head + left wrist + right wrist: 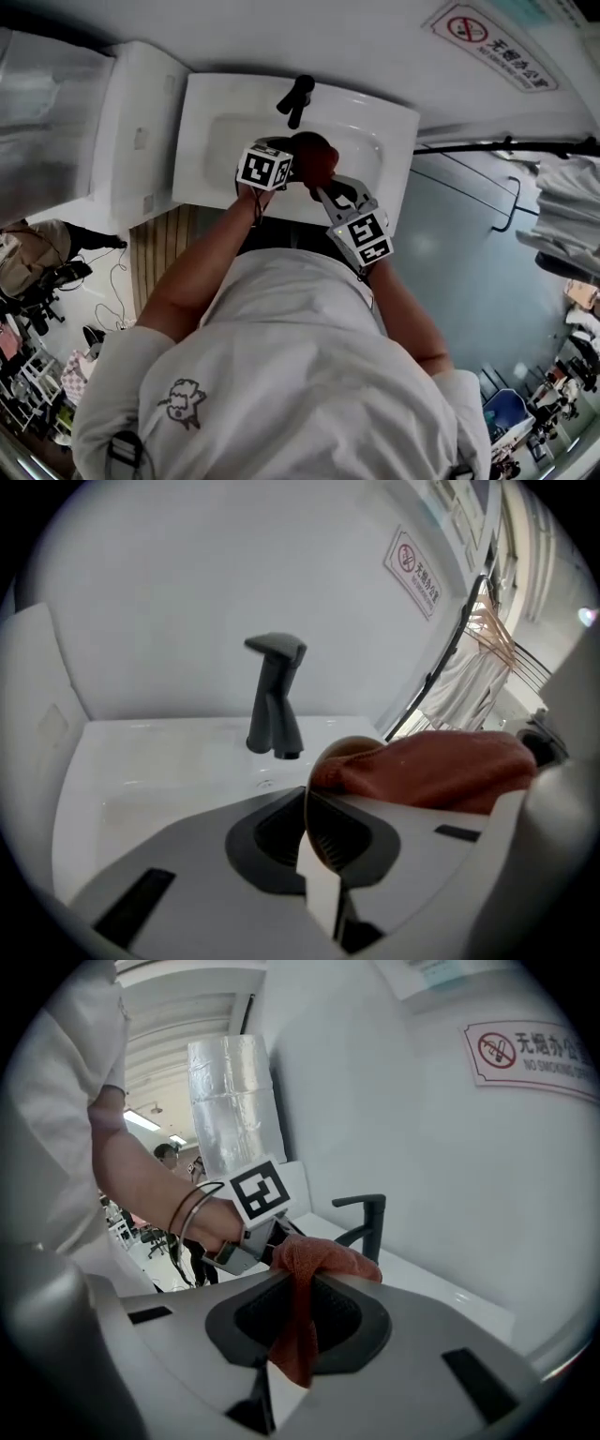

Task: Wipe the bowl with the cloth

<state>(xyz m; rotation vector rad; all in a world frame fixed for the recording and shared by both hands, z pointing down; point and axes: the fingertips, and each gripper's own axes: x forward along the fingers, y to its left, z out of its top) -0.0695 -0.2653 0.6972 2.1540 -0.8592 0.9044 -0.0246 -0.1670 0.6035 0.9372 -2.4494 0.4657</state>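
Note:
I stand over a white sink (211, 141) with both grippers raised above the basin. My left gripper (309, 799) is shut on the thin rim of a brown bowl (349, 748), which I see edge-on between the pads. A red-brown cloth (431, 771) lies bunched against the bowl on its right side. My right gripper (300, 1274) is shut on this cloth (319, 1262), and a fold of it hangs down between the jaws. In the head view the bowl and cloth (314, 159) show as one dark lump between the two marker cubes, so I cannot tell them apart there.
A dark faucet (274, 700) stands at the back of the sink, close behind the bowl. A white unit (141, 131) adjoins the sink's left side. A black rail with hangers and clothes (487, 630) runs at the right. On the wall is a no-smoking sign (492, 42).

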